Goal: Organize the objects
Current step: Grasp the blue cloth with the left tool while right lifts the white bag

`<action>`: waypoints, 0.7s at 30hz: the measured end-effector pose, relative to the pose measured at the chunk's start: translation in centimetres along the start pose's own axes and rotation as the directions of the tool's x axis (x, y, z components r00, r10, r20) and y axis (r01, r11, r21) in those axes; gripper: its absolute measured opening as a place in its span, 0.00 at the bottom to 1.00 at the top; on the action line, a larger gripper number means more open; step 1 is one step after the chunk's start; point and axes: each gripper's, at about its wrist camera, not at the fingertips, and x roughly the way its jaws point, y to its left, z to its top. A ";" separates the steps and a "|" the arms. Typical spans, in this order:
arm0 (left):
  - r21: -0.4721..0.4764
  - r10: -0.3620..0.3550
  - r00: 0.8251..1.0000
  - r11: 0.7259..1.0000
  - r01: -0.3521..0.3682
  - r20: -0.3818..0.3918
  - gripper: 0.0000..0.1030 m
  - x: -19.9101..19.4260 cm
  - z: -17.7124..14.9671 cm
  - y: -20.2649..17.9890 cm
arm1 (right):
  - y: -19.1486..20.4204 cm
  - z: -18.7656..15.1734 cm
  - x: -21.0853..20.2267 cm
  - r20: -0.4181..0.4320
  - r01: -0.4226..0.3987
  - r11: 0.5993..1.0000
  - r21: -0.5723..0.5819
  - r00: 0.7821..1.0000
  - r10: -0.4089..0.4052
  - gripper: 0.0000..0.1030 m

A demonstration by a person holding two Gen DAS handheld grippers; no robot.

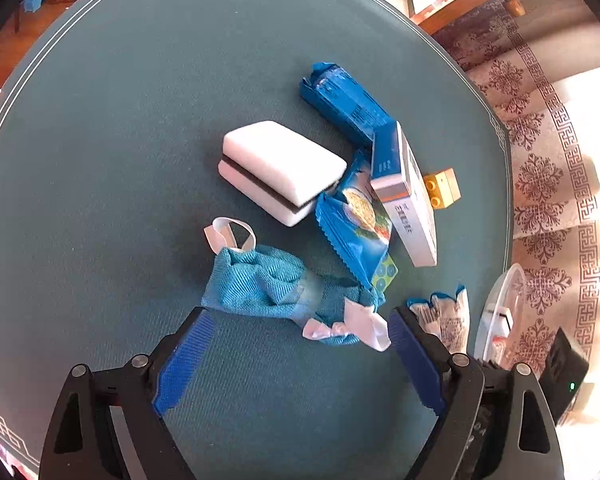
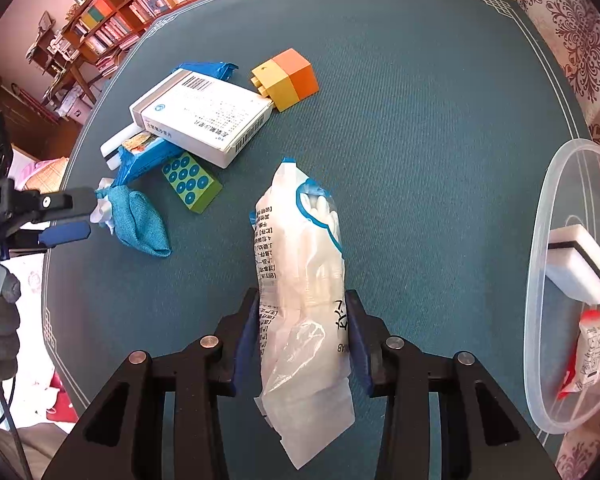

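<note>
Right wrist view: teal desk carried everything. Clear plastic tub sat at desk's right edge; inside, white sponge with dark middle layer and red-and-white sachet. White plastic glove packet lay on desk, near end between pads of right claw, both blue pads pressing its sides. White medicine box, blue snack wrapper, green dotted block, orange-yellow block clustered far left. Left claw stood wide open over blue cloth, pads gripping nothing.

The clear tub is cut off by the right edge.
</note>
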 end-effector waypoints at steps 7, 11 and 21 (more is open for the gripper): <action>-0.047 0.060 0.998 0.997 -0.060 0.002 0.89 2.0 1.2 0.0 | 0.6 -1.7 -0.5 -0.002 0.022 1.000 -0.011 1.000 -0.022 0.41; -0.016 0.102 0.995 0.995 -0.102 -0.018 0.88 2.7 0.5 0.1 | 0.9 -2.0 -0.5 0.000 0.029 0.999 -0.013 1.000 -0.029 0.41; 0.146 0.210 0.977 0.968 -0.206 -0.014 0.72 3.5 -0.8 -1.5 | 0.8 -1.9 1.5 -0.028 0.013 1.000 0.013 1.000 -0.013 0.41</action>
